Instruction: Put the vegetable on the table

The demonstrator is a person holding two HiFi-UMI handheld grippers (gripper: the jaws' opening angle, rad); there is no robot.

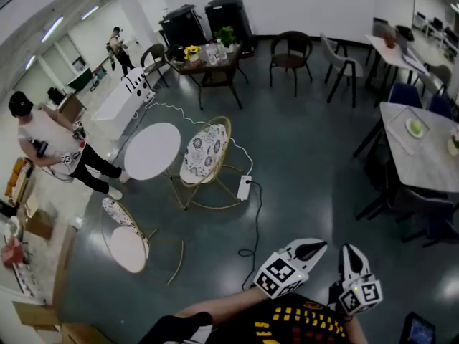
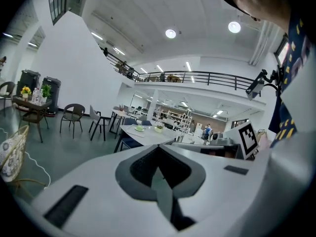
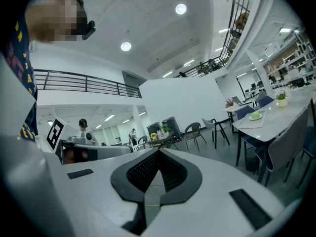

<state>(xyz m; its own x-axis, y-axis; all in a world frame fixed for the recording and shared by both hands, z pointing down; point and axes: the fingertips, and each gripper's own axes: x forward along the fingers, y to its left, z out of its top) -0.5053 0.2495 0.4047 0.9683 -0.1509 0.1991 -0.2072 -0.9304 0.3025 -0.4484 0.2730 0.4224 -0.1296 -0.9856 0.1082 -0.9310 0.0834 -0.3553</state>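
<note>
Grey and stone-patterned, the table stands at three o'clock in the head view. On it is a pale plate, and on the plate lies the green vegetable, a small rounded lump well apart from both tools. The left gripper sits at about five o'clock, low in the view, with its jaws pressed together and nothing between them. The right gripper is just beside it, toward four o'clock, and is likewise closed tight on nothing. Both point roughly toward twelve to one o'clock over the dark floor. At nine to ten o'clock from the centre are a round white table and a chair with a patterned cushion. A white power strip lies on the floor near the chair. A person in a white top stands at the far nine o'clock edge.
</note>
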